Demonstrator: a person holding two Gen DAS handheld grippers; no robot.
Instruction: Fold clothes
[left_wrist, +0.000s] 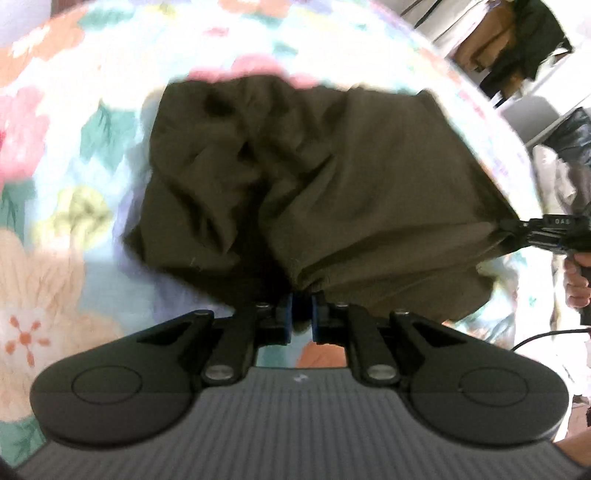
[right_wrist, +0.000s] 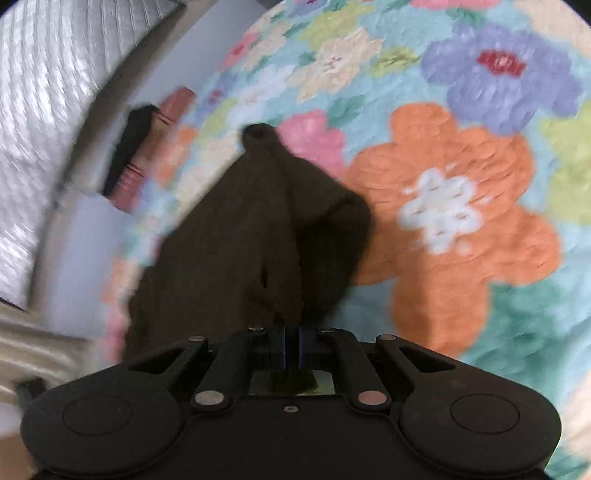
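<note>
Dark olive garment (left_wrist: 317, 184) bunched on the floral blanket (left_wrist: 74, 147), my left gripper (left_wrist: 302, 306) clamped on its near hem, my right gripper (right_wrist: 292, 336) pinching its corner by the blanket's edge, fabric stretched between them, my hand (left_wrist: 576, 280) on the right handle

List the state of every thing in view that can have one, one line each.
left gripper: shut on the garment's edge.
right gripper: shut on another part of the garment.
dark olive garment: bunched and wrinkled, pulled taut between the two grippers, its far part lying on the floral blanket.
floral blanket: spread out under the garment.
hanging clothes: on a rack in the background, untouched.
</note>
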